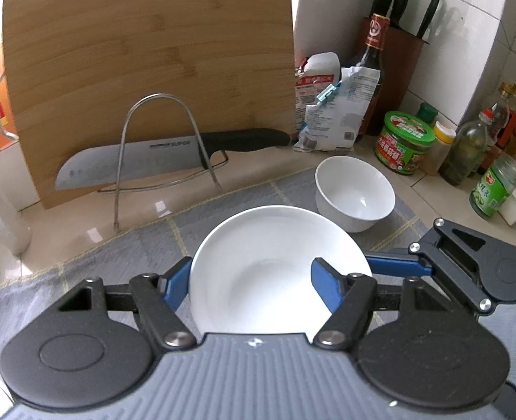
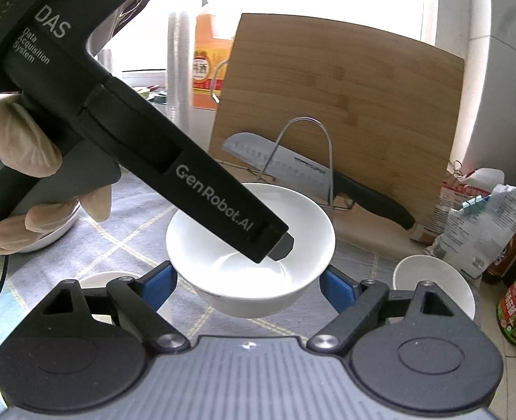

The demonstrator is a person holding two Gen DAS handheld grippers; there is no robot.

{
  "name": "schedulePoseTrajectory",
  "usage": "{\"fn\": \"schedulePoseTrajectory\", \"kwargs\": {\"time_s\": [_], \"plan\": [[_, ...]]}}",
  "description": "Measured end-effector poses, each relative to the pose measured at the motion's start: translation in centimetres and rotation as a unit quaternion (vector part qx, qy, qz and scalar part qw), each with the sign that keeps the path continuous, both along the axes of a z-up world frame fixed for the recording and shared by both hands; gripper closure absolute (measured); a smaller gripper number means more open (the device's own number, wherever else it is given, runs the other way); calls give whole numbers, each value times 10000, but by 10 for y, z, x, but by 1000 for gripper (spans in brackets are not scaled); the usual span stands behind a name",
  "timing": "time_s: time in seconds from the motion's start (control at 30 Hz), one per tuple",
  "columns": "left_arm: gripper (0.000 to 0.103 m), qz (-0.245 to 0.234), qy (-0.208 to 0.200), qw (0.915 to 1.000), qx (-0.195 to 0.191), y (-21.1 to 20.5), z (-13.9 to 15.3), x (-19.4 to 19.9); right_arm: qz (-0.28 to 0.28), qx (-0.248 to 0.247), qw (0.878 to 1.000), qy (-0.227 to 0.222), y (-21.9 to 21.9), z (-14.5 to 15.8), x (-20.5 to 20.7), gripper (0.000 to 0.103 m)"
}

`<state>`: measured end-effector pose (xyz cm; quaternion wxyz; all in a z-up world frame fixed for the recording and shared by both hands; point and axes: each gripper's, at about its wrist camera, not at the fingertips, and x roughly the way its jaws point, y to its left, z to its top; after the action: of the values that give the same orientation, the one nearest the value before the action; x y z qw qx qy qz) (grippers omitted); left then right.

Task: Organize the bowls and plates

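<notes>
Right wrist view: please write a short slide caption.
Both tongs grip one white bowl above the grey checked mat.

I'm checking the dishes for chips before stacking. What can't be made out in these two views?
Left wrist view: white dish near rim, behind the left hand-held gripper housing.
Right wrist view: the dish's far left wall, behind that gripper's body; plate at left, mostly under the gloved hand; small bowl: front, behind the right hand-held gripper.

Both tongs, left [image 1: 254, 280] and right [image 2: 250, 281], stand clamped.
</notes>
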<state>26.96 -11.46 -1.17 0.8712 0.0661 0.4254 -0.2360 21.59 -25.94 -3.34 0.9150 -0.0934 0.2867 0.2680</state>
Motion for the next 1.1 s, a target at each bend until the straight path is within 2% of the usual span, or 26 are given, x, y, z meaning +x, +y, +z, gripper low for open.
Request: {"fn": "schedulePoseTrajectory", "kwargs": {"time_s": [0.63,1.1], "plan": [[32,594,48,9982,17,38,-2,-45,717,-142,9973,43,29,-2,-30,12],[31,825,202,9964,-4,55,-9,-76,1073,-219,9937,231,40,-11,-51,12]]}}
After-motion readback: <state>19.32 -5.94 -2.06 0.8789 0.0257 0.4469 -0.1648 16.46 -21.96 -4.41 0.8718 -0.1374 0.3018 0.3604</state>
